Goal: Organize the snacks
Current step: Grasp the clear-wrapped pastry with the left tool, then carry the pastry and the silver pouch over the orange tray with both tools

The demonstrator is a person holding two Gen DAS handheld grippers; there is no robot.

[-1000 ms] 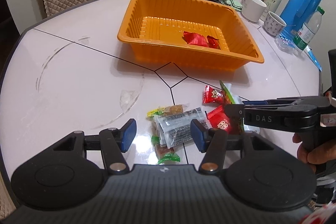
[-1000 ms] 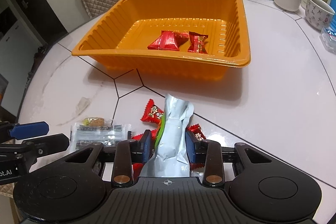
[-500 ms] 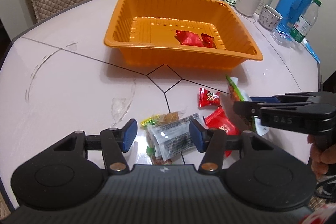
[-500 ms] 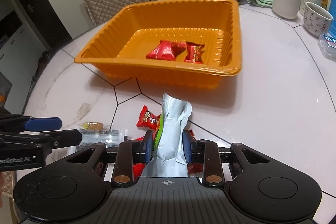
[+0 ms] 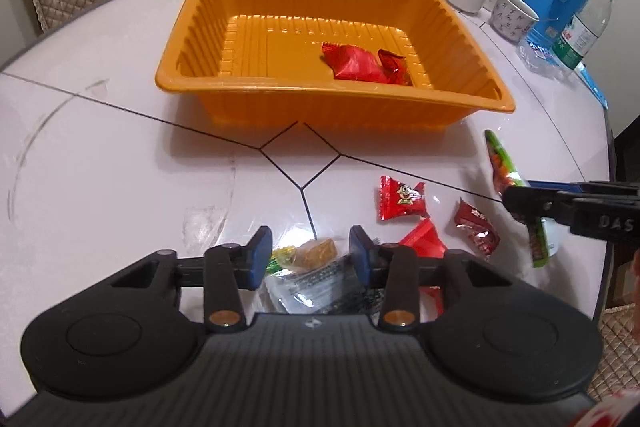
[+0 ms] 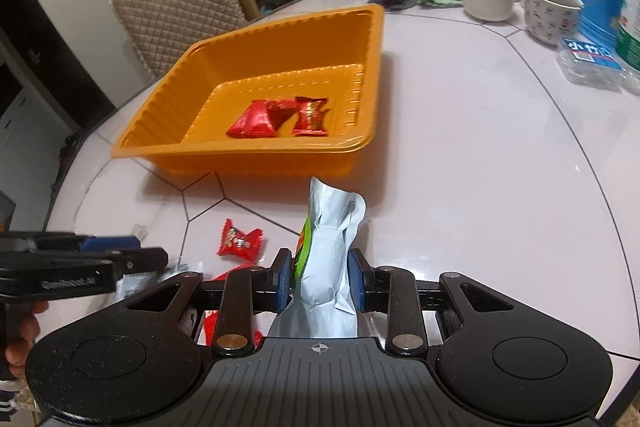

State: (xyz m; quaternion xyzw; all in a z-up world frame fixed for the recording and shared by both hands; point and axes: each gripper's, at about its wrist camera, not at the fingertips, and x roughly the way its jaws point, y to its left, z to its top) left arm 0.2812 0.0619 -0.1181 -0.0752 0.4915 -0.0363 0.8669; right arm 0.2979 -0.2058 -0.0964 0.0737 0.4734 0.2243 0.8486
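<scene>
While the left claw (image 5: pixel 308 255) is closing around a clear snack packet (image 5: pixel 316 287) low in the frame, not yet gripped, a silver pouch (image 6: pixel 328 259) is held clamped by the right claw (image 6: pixel 320 279); the orange tray (image 5: pixel 200 83) sits at upper centre on the worktop (image 5: pixel 100 167).

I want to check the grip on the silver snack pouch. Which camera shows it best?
The right wrist view: the silver snack pouch stands up the middle, clamped between the right tongs. The left wrist view shows only its thin green-printed edge sideways, mostly behind those tongs.
</scene>
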